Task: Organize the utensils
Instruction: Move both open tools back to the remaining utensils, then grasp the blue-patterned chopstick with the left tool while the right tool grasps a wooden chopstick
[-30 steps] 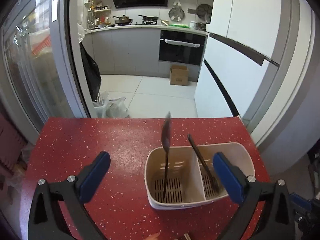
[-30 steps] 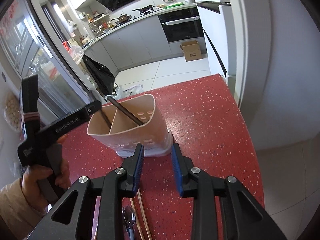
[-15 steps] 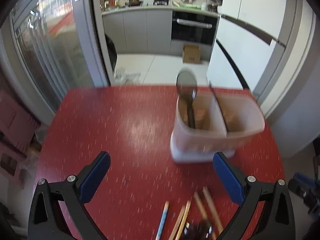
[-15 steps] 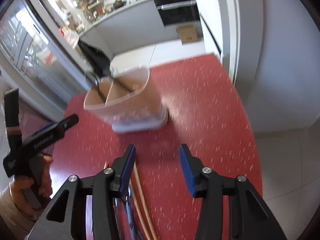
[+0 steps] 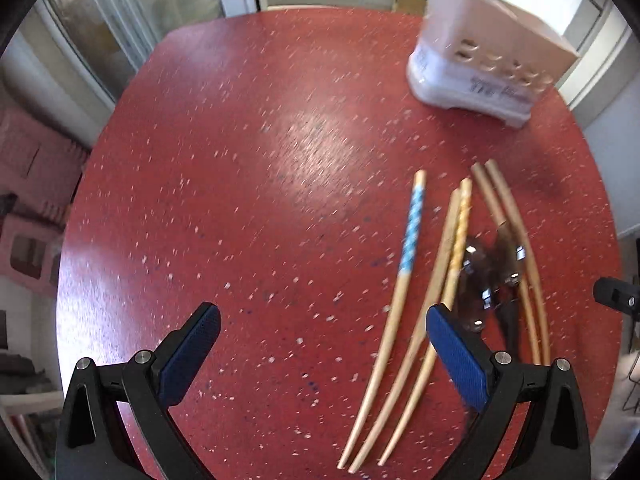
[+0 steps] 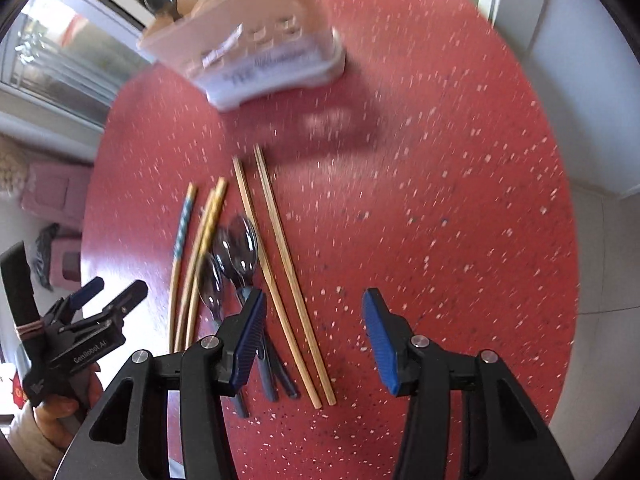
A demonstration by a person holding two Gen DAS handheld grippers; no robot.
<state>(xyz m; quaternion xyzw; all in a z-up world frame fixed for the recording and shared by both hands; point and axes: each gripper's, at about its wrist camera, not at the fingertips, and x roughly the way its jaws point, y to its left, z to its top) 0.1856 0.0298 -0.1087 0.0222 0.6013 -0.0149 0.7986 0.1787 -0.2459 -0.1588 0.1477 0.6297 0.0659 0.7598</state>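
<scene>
My left claw and right claw gape wide, empty, over the speckled red table. Slender wooden chopsticks flank shiny steel spoons; the beige plastic caddy sits at 11 o'clock.

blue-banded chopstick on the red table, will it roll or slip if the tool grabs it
The blue-banded chopstick looks thin, stiff and light, so it probably lifts easily. It seems round and tapered, so it may roll when nudged. Lying flat on the hard table, it could slip out.

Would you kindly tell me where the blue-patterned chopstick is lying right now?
The blue-patterned chopstick lies flat on the red table, leftmost of the loose utensils in the right wrist view, just left of the yellow-patterned chopstick and nearer than the utensil holder.
</scene>
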